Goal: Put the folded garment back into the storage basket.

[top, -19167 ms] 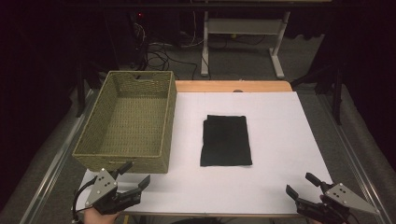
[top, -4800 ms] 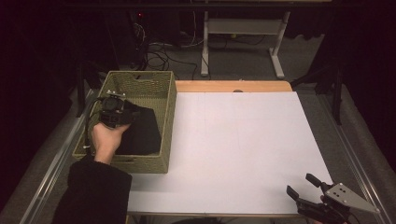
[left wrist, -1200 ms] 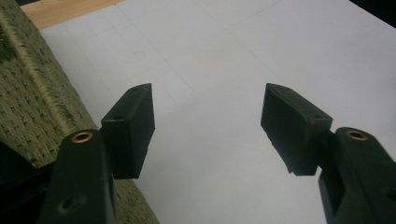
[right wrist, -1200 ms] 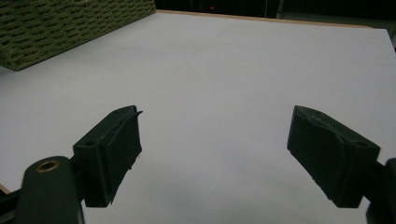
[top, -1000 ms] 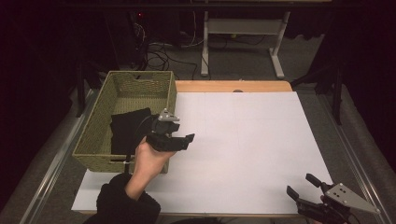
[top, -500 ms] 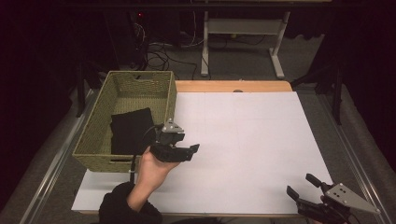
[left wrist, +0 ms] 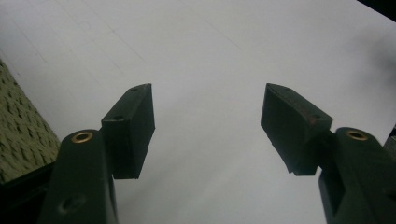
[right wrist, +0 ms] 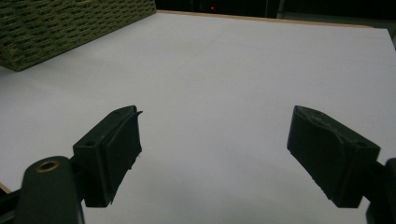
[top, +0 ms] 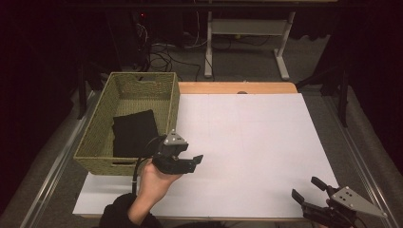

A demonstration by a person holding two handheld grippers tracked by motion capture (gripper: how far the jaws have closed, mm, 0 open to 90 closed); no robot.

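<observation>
A folded black cloth (top: 134, 132) lies flat inside the woven olive basket (top: 97, 130) at the left of the table. My left gripper (top: 194, 161) hovers just right of the basket's near corner, held in a hand, open with nothing between its jaws; in the left gripper view its gripper (left wrist: 208, 121) looks onto bare white tabletop, with the basket wall (left wrist: 18, 135) at the left edge. My right gripper (top: 305, 190) rests at the table's near right corner, open and empty; the right gripper view has the gripper (right wrist: 212, 144) over the white surface and the basket (right wrist: 60, 23) far off.
The white table sheet (top: 247, 147) spans the middle and right. A wooden strip (top: 233, 88) borders the far edge. Beyond it stand a metal table frame (top: 247, 38) and cables on a dark floor. Metal rails run along both table sides.
The left hand has drawn its open gripper out of the basket and toward the near edge, leaving the black cloth lying in the basket. The right gripper has not moved.
</observation>
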